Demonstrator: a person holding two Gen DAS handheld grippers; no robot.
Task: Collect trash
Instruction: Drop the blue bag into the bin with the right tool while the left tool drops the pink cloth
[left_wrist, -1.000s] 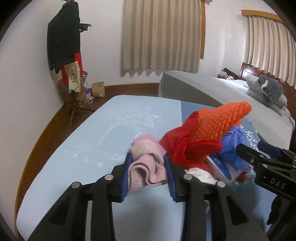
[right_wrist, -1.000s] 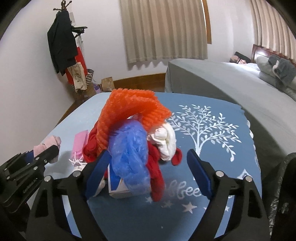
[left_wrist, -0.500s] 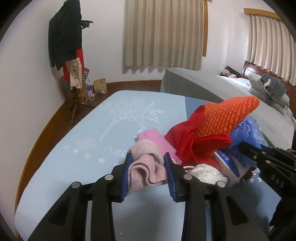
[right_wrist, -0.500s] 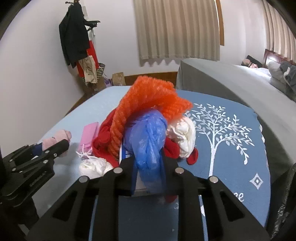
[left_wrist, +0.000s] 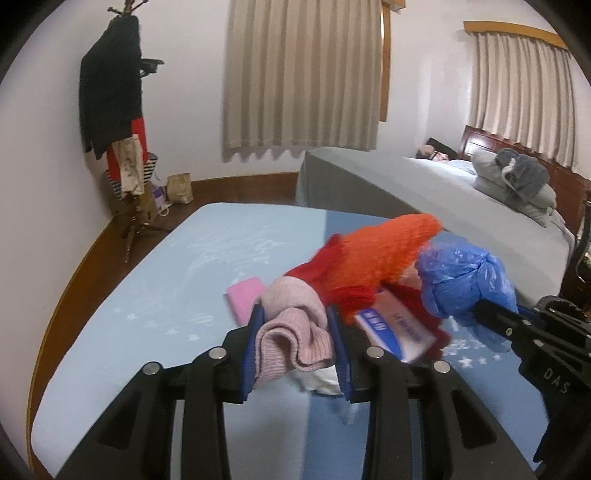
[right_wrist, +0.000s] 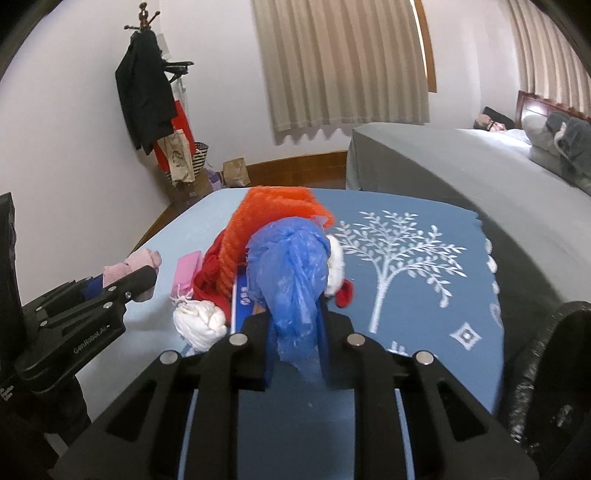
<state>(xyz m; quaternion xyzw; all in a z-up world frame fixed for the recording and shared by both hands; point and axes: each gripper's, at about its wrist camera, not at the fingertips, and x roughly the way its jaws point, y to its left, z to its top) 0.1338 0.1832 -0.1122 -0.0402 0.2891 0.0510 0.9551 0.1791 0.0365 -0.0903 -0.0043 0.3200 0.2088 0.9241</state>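
A: Since the earlier frame, the right hand-held gripper (right_wrist: 295, 334) has gone from spread wide beside the pile to clamped on the crumpled blue plastic bag (right_wrist: 290, 266).

B: And the left hand-held gripper (left_wrist: 295, 345)?

A: Still pinched on the folded pink knitted cloth (left_wrist: 291, 326), held just beside the pile.

B: Where is the trash?

A: Heaped on the blue tree-print bedspread (right_wrist: 424, 295): an orange foam net sleeve (right_wrist: 266, 218) arching over red fabric (left_wrist: 314, 273), a white-and-blue printed packet (left_wrist: 395, 328), a white crumpled tissue wad (right_wrist: 199, 323) and a flat pink packet (right_wrist: 186, 267).
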